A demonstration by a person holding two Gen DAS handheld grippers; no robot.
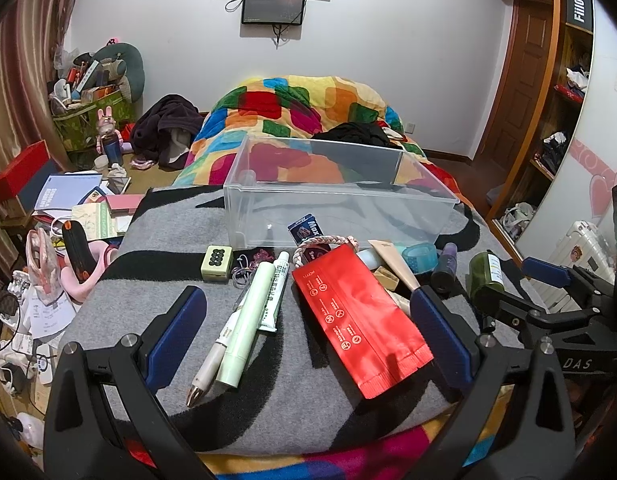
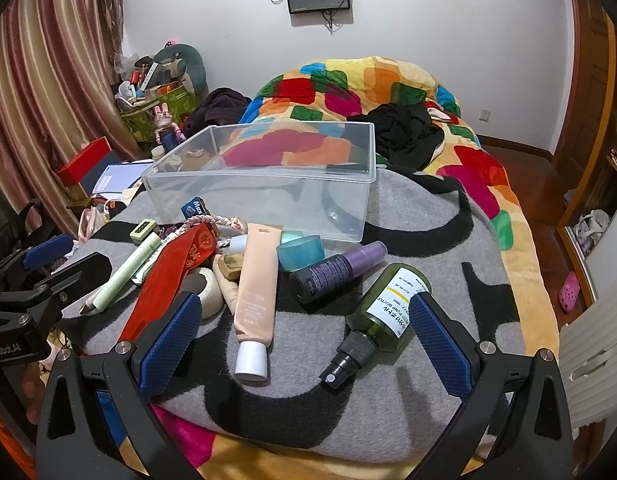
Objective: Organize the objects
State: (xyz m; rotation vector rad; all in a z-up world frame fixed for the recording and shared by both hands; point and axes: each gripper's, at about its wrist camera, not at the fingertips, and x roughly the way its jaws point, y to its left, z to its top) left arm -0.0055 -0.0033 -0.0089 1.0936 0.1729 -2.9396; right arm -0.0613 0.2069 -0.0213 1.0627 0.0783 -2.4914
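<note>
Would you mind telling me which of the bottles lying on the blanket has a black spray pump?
The dark green bottle with the white label; its black pump points toward the right tool. The purple bottle beside it has a purple cap instead.

A black box [image 1: 579, 9] on the shelf reads "FiiO".

White wall [image 1: 388, 80], perhaps wooden wardrobe [image 1: 528, 60].

Red packet [image 1: 358, 322], pale-green tube [image 1: 248, 324], grey-and-black swirled blanket [image 2: 408, 408], dark-green bottle [image 2: 388, 300]
</note>
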